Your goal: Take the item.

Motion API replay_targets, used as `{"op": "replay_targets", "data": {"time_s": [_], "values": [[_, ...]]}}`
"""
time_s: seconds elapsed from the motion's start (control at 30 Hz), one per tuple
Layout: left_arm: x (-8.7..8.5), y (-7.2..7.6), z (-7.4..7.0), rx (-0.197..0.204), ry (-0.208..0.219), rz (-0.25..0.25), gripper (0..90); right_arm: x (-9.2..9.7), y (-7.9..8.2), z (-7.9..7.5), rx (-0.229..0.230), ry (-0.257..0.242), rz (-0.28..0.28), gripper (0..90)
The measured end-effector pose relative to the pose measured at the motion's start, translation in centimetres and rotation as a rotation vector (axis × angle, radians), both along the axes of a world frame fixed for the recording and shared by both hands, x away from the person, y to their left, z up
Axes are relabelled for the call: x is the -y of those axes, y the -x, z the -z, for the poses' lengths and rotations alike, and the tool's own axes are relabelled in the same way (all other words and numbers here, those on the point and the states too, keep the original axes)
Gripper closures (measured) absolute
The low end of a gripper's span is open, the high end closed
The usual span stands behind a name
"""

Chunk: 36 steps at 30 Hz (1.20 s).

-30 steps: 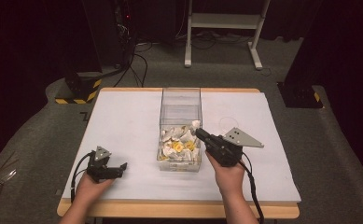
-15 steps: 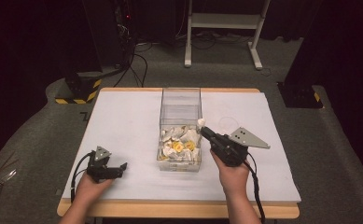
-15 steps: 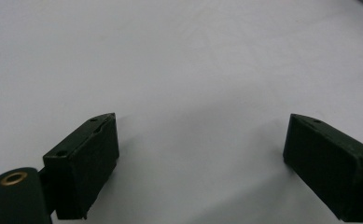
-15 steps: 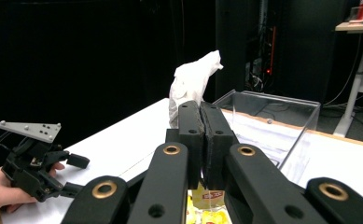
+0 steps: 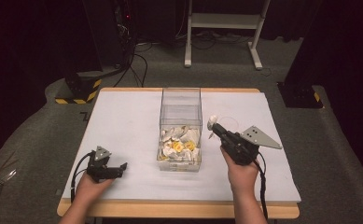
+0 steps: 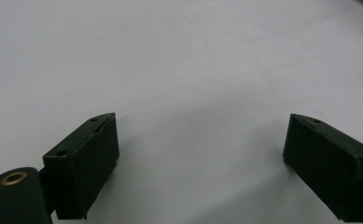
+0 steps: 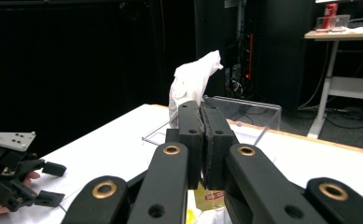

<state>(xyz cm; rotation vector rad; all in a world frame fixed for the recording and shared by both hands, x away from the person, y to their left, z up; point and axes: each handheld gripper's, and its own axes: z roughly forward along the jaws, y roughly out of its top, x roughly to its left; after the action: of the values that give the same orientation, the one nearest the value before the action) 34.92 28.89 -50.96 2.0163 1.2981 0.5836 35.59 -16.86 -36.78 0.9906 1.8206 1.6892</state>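
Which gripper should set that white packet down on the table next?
The right. The right gripper is already shut on the white packet, beside the clear bin. The left gripper rests open and empty on the table, farther away.

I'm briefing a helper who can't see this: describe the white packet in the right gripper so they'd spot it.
Start at the clear box mid-table. Just right of it, the right gripper pinches a crumpled white packet in the air. Unlike the packets piled in the box, it's raised and alone.

One clear box [image 5: 180, 100], two grippers, one white packet [image 7: 191, 86] held.
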Motion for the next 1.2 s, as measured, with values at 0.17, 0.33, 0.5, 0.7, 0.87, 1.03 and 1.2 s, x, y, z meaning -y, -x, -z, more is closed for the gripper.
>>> {"op": "replay_targets", "data": {"time_s": [0.17,0.33,0.5,0.7,0.87,1.03,1.2], "values": [[0.0,0.0,0.0,0.000,0.000,0.001,10.9,0.8,-0.6,0.6,-0.011,0.006,0.036,88.7],[0.0,0.0,0.0,-0.002,0.001,0.001,10.8,1.4,-1.0,1.0,-0.026,0.010,0.064,88.7],[0.0,0.0,0.0,-0.002,0.001,0.002,10.8,2.1,-1.6,1.5,-0.043,0.015,0.095,88.7],[0.0,0.0,0.0,-0.002,0.002,0.001,10.8,2.6,-2.0,1.8,-0.052,0.017,0.115,88.7],[0.0,0.0,0.0,-0.004,-0.002,0.004,10.8,3.1,-2.4,1.7,-0.054,0.024,0.132,88.7],[0.0,0.0,0.0,-0.004,-0.002,0.005,10.8,3.5,-2.9,1.2,-0.042,0.024,0.151,88.7],[0.0,0.0,0.0,-0.003,0.002,0.002,10.8,3.9,-4.0,1.1,-0.053,0.019,0.170,88.7]]}}
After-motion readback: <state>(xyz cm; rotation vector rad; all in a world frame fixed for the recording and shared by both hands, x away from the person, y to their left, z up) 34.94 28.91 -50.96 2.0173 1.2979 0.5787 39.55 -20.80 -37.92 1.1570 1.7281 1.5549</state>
